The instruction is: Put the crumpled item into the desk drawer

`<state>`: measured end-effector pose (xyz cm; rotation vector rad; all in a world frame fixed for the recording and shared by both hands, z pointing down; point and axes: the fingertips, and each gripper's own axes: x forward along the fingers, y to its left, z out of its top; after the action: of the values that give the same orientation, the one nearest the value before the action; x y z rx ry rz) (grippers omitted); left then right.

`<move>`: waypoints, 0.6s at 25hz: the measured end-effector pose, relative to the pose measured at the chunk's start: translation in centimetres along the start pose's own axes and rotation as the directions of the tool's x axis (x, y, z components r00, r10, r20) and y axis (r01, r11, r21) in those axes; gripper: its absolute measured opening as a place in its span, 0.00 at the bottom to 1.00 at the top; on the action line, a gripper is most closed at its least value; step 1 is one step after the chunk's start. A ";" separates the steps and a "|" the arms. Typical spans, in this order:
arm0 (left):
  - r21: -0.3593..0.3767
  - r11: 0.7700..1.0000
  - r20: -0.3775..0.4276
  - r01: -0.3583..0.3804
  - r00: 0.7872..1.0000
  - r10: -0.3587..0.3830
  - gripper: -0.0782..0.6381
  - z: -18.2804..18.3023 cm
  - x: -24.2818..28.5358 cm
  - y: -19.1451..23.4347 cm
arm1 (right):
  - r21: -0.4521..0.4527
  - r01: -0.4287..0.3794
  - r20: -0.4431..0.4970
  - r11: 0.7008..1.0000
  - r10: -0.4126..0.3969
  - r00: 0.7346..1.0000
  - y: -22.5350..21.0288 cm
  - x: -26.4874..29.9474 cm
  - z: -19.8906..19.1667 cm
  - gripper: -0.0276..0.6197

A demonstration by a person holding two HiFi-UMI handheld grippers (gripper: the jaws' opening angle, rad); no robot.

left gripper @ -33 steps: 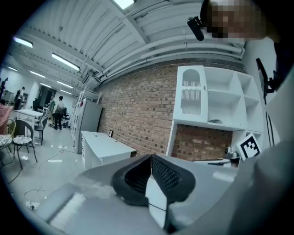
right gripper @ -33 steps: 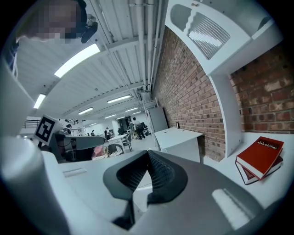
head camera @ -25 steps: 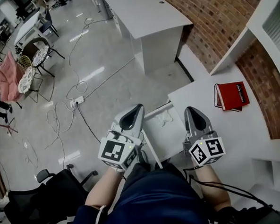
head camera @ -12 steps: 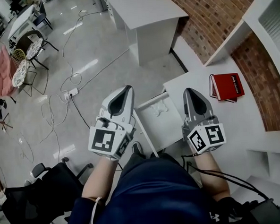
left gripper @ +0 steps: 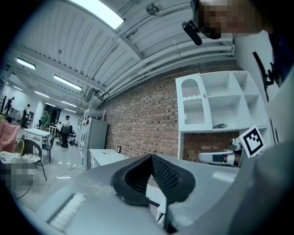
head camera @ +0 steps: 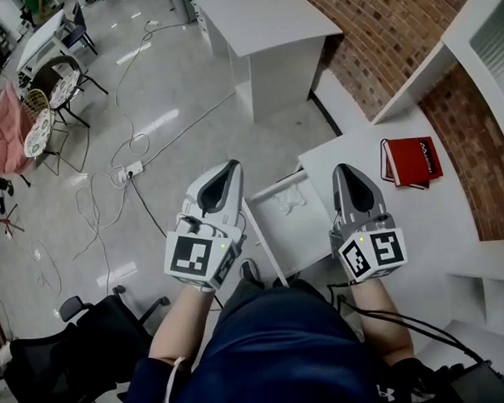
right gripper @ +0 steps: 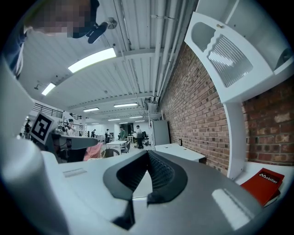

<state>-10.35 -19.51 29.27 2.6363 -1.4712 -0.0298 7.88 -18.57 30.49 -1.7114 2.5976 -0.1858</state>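
the crumpled item [head camera: 288, 201] lay inside the open desk drawer [head camera: 312, 239], near its far wall as the head view showed it, and nothing touched it. it looked like a small white wad, paper or tissue we judged, though it was too small in the picture to be sure. we reckoned it very light and soft, easy to squash, not fragile and not slippery. a gentle pinch across its bulkiest fold would have been enough to lift it, and almost any side would have served.

it had no clear front or back. if it had a long axis at all, it seemed to run across the drawer, roughly parallel to that far wall, but we could not say so firmly.

the drawer stood pulled out from the white worktop [head camera: 462, 226], between our 2 grippers. the left gripper [head camera: 229, 167] hung over the drawer's outer edge, above the floor side, with its jaws pressed together and nothing between them. the right gripper [head camera: 344, 170] hovered over the worktop's edge just beside the drawer, jaws likewise together and empty. both pointed away from us, clear of the wad.

a red book [head camera: 411, 161] lay flat on the worktop, well apart from the drawer. judged from this, the wad was already in place and only the closing of the drawer could remain.
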 end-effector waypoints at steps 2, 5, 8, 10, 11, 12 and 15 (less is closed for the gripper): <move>-0.003 1.000 -0.004 0.000 1.000 0.000 0.11 -0.1 0.0 0.1 | -0.003 0.001 -0.001 1.000 -0.001 1.000 0.1 0.1 0.0 0.05; -0.006 1.000 -0.014 0.001 1.000 -0.002 0.11 -0.5 0.1 0.2 | -0.002 0.004 0.001 1.000 -0.004 1.000 0.1 0.1 0.1 0.05; -0.007 1.000 -0.023 -0.002 1.000 0.002 0.11 -0.8 0.2 0.3 | -0.001 0.002 0.002 1.000 -0.002 1.000 0.0 0.2 0.1 0.05; 0.002 1.000 -0.031 -0.011 0.999 0.011 0.11 -0.9 0.3 0.5 | -0.004 -0.003 0.001 1.000 0.003 1.000 0.0 0.3 0.0 0.05; 0.002 1.000 -0.032 -0.011 0.999 0.011 0.11 -1.0 0.4 0.5 | -0.005 -0.006 0.001 1.000 0.006 1.000 -0.1 0.3 0.0 0.05; -0.004 1.000 -0.032 -0.007 0.999 0.007 0.11 -1.1 0.5 0.4 | -0.006 -0.008 0.001 1.000 0.008 1.000 -0.1 0.3 -0.1 0.05; -0.024 1.000 -0.035 0.003 0.999 -0.003 0.11 -1.3 0.6 0.1 | -0.006 -0.011 0.002 1.000 0.011 1.000 -0.2 0.3 0.0 0.05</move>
<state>-10.06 -19.97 30.60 2.6068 -1.4470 -0.0019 7.91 -18.90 30.51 -1.6977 2.6087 -0.1764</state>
